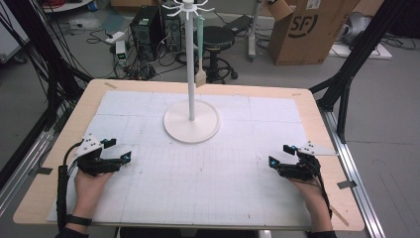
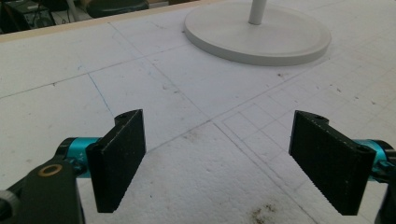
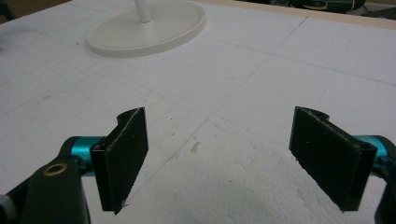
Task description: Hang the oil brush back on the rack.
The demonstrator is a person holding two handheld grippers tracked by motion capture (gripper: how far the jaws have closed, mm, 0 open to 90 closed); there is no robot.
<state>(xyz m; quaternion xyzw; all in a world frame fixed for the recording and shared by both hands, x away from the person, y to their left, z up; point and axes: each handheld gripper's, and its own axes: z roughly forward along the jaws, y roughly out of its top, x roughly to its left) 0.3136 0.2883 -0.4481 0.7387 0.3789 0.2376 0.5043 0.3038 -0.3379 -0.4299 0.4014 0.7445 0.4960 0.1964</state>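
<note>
Both forearms enter the high view from its bottom edge, each hand holding a gripper low over the white mat [image 1: 208, 173]. Left gripper [image 1: 120, 149] sits near the mat's left edge, pointing inward; its jaws stand wide apart with nothing between them, as the left gripper view confirms [image 2: 215, 161]. Right gripper [image 1: 280, 154] sits near the mat's right edge, also pointing inward; its jaws are likewise spread wide and hold nothing, confirmed in the right gripper view [image 3: 217, 161]. The two grippers are well apart from each other.

A white stand [image 1: 191, 59] rises upright from its round base [image 1: 181, 130] at the mat's far centre, well apart from both grippers. A pale green brush [image 1: 200, 49] hangs from the stand's top hooks, just beside the pole, bristles down. The mat lies on a wooden table [image 1: 317, 114].
</note>
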